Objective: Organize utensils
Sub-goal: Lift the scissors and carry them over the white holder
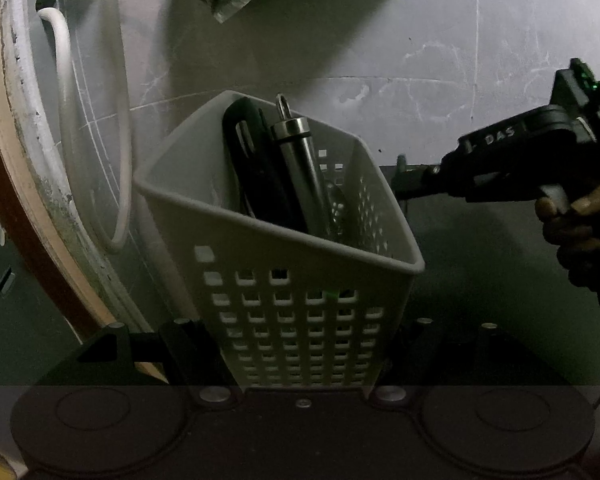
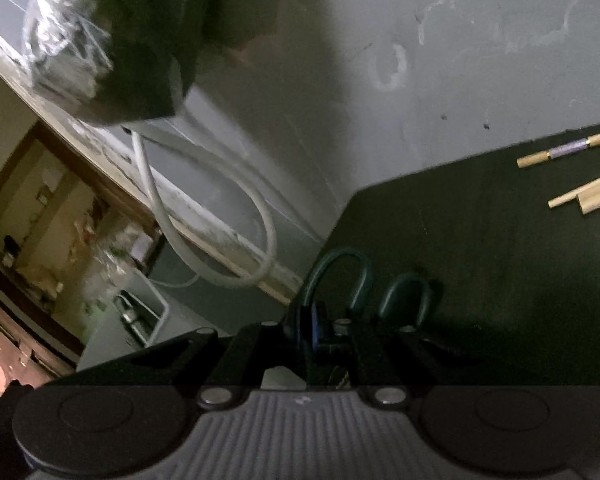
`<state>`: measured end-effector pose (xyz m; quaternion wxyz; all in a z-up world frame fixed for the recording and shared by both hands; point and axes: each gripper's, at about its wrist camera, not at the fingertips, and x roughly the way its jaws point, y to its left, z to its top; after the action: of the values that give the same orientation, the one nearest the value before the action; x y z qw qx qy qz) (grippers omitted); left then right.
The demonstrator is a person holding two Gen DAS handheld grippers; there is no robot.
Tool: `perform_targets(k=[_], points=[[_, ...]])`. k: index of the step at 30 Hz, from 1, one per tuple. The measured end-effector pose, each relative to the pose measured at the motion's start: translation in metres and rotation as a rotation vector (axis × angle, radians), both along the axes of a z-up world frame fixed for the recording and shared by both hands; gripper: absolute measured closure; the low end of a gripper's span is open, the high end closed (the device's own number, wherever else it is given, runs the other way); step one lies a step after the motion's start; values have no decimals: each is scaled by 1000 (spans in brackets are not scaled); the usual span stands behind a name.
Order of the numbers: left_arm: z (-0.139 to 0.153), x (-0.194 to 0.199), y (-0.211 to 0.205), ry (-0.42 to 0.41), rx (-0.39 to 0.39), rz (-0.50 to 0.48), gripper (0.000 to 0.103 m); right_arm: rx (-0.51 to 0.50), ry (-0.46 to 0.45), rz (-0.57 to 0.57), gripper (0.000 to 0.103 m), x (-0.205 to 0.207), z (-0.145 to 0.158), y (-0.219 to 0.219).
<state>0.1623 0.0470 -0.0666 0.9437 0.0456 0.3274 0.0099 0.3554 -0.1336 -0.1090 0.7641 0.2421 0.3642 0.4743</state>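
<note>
We steady the light, stiff plastic basket (image 1: 276,240) on the dark tabletop (image 2: 480,248) with our left gripper (image 1: 300,360), jaws clamped on its walls; inside stand a black utensil (image 1: 256,168) and steel handle (image 1: 300,168). Our right gripper (image 2: 332,344) jaws pinch the slippery green-handled scissors (image 2: 360,280) near the pivot.

A lived-in home, by the look of it: a scuffed grey wall (image 1: 420,40) with a loose white cable (image 1: 64,60), a wooden door frame (image 2: 112,184) opening onto a cluttered room, and a dark green tabletop (image 2: 480,260) against the wall.
</note>
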Motion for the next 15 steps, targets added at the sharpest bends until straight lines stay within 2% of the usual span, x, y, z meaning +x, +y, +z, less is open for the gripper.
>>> perform_targets(k=[9, 15], points=[[1, 2, 0, 7, 0, -2, 26, 47, -87, -32, 97, -8, 18, -7], [0, 2, 0, 1, -2, -6, 26, 27, -225, -77, 97, -17, 60, -21]])
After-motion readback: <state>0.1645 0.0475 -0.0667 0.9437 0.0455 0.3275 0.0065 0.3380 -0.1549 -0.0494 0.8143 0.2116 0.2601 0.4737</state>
